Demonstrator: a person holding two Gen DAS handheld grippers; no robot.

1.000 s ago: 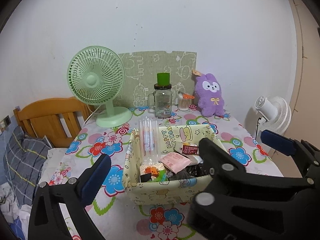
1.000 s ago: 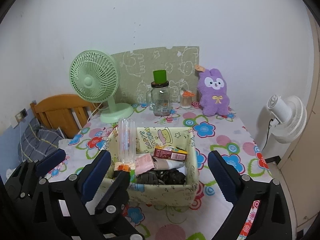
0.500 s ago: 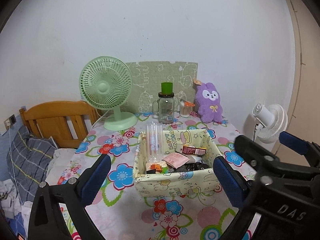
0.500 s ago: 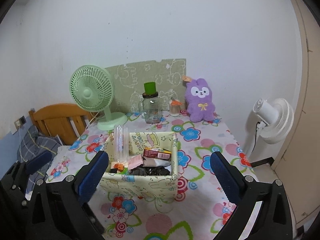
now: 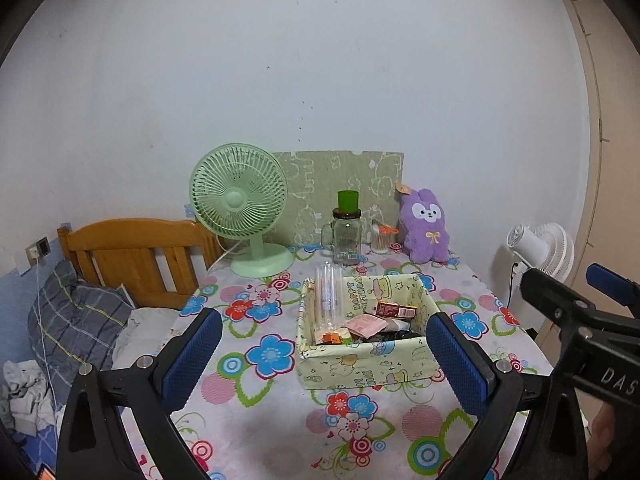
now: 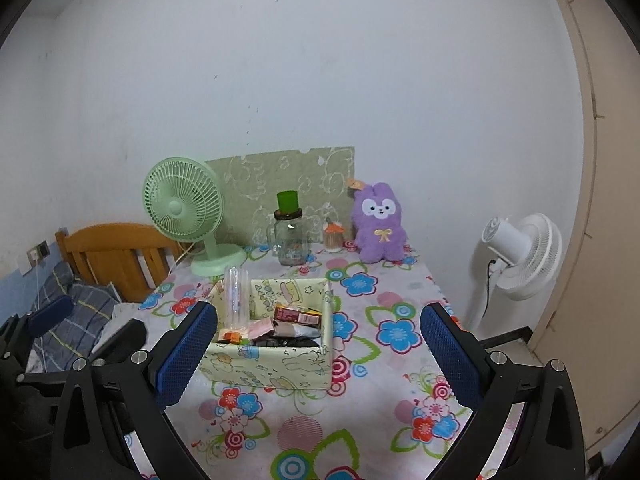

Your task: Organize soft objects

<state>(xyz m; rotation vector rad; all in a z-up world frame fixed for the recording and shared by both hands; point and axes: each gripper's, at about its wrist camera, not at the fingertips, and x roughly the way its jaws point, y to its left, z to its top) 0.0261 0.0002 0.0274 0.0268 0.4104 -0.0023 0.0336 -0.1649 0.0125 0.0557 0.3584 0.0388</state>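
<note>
A purple plush bunny (image 5: 425,227) sits upright at the back right of the flowered table (image 5: 248,404), against the wall; it also shows in the right wrist view (image 6: 379,224). A pale yellow fabric box (image 5: 362,364) stands mid-table, holding snack packets, a clear plastic tube and dark items; it also shows in the right wrist view (image 6: 276,364). My left gripper (image 5: 320,356) is open and empty, held back from the box. My right gripper (image 6: 318,354) is open and empty, also held back, and shows at the right of the left wrist view (image 5: 580,312).
A green desk fan (image 5: 240,208), a glass jar with a green cup on it (image 5: 346,232) and a small toothpick holder (image 5: 380,238) stand along the back. A white floor fan (image 6: 520,256) stands right of the table. A wooden bed headboard (image 5: 132,256) is at the left.
Both grippers have pulled back and up from the box, so the table and box look smaller and farther away. Both stay open and empty.
</note>
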